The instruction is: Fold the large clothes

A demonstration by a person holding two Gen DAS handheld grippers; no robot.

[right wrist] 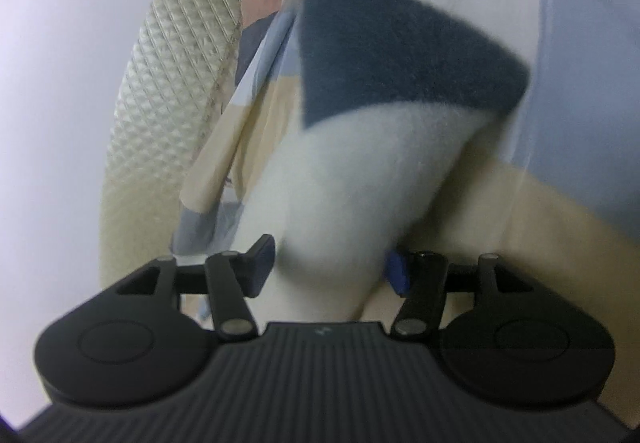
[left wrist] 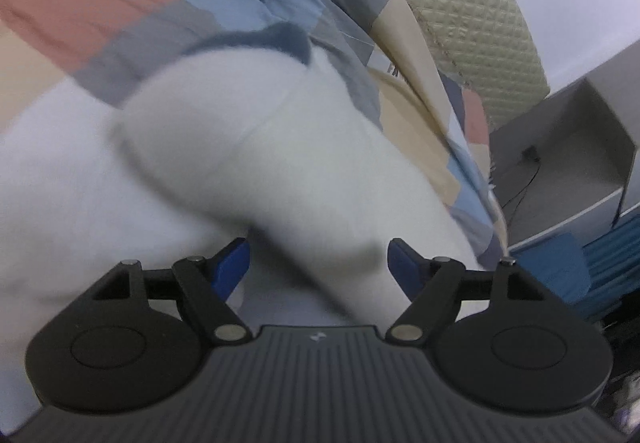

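A white fleecy garment (left wrist: 256, 147) with a dark blue trimmed end (left wrist: 280, 37) lies over a patchwork bedsheet. In the left wrist view a thick fold of it runs down between my left gripper's (left wrist: 318, 263) blue fingertips (left wrist: 230, 263), whose jaws stand wide apart around it. In the right wrist view the white garment (right wrist: 352, 195) with its dark blue part (right wrist: 400, 59) hangs between my right gripper's (right wrist: 330, 267) fingers, which stand apart around the bunched cloth. The image is blurred.
The patchwork sheet (left wrist: 80, 3) of pink, beige, blue and grey covers the bed. A quilted cream headboard (left wrist: 472, 3) stands behind, also in the right wrist view (right wrist: 168, 63). A grey open box (left wrist: 568, 147) and blue items (left wrist: 560, 267) sit at the right.
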